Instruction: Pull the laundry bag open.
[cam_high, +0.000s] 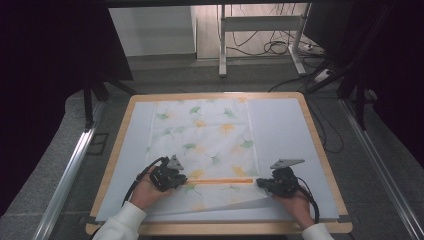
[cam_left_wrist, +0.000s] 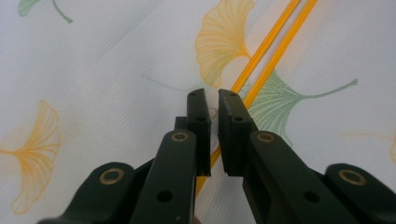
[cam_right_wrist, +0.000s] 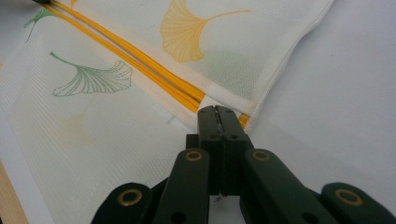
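A: Entry, near edge first. What do the hands hold?

B: Left gripper (cam_high: 181, 179) sits at 7 o'clock on the table (cam_high: 220, 228), over the white leaf-print bag (cam_high: 205, 145). In the left gripper view its jaws stand a narrow slit apart, almost closed, with the orange zipper (cam_left_wrist: 268, 44) running under them. Whether the pads pinch anything, I cannot tell.

A: Right side?

B: Right gripper (cam_high: 261, 183) at 5 o'clock. In the right gripper view the jaws are clenched tight together at the end of the zipper (cam_right_wrist: 140, 60), right at the bag's corner (cam_right_wrist: 233, 88). It looks clamped on the zipper end, though the pull itself is hidden.

A: Where does the bag lie?

B: Flat on a pale sheet (cam_high: 280, 135), centre of the table, stretching from 6 towards 12 o'clock. The zipper runs level between both grippers, near the bag's near end.

A: Beyond that?

B: At 12 o'clock, floor with a white stand (cam_high: 260, 25) and loose cables (cam_high: 272, 47).
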